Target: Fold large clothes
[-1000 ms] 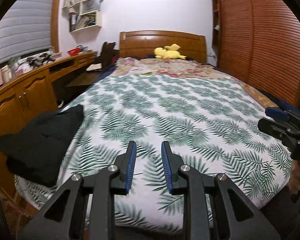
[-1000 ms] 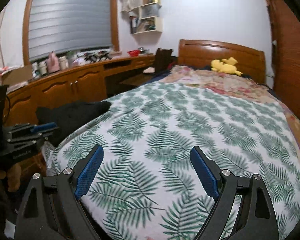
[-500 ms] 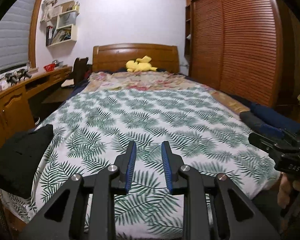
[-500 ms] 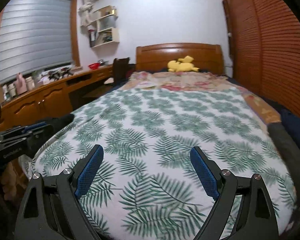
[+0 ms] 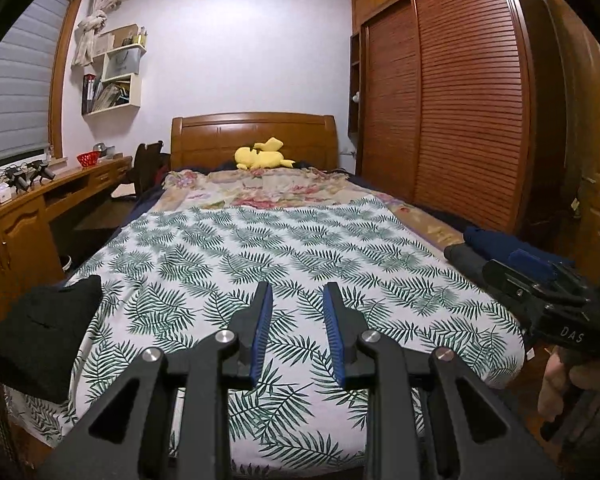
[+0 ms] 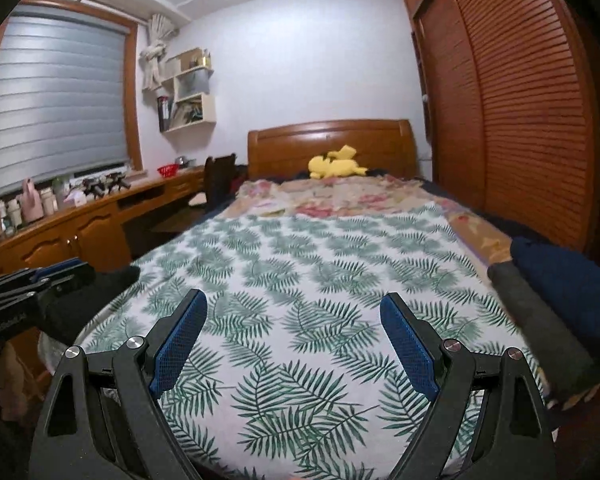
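Facing the bed, you hold the left gripper (image 5: 296,320) narrowly parted and the right gripper (image 6: 294,340) spread wide, both empty, likely between garments: a black garment (image 5: 40,332) lies near left, folded dark clothes (image 6: 560,292) stacked near right.
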The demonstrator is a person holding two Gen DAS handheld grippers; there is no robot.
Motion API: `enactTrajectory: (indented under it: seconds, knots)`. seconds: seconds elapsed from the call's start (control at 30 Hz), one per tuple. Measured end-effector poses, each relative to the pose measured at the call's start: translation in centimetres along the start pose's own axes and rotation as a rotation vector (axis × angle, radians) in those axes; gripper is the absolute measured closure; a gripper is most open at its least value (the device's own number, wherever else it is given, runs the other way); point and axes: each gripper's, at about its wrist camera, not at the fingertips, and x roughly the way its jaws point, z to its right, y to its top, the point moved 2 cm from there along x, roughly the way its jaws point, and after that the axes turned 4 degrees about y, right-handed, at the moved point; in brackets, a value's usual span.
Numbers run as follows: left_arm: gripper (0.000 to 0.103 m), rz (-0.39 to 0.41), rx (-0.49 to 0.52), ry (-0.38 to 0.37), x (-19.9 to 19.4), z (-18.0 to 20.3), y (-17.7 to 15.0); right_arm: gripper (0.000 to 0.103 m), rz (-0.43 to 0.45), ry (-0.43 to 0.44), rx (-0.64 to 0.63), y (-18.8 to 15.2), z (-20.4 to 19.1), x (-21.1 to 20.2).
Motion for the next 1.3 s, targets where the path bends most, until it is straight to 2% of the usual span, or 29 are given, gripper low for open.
enactTrajectory:
  seconds: [0.33,1.3]
  knots:
    - [0.077,0.012,-0.011,0.023,-0.8,-0.6,0.3,0.013,0.033,0.004,-0.007,0.7,-0.2,-1.3]
    - [0.076,0.01,-0.015,0.029,-0.7,-0.6,0.0,0.013,0.033,0.005,-0.01,0.5,-0.7,-1.5]
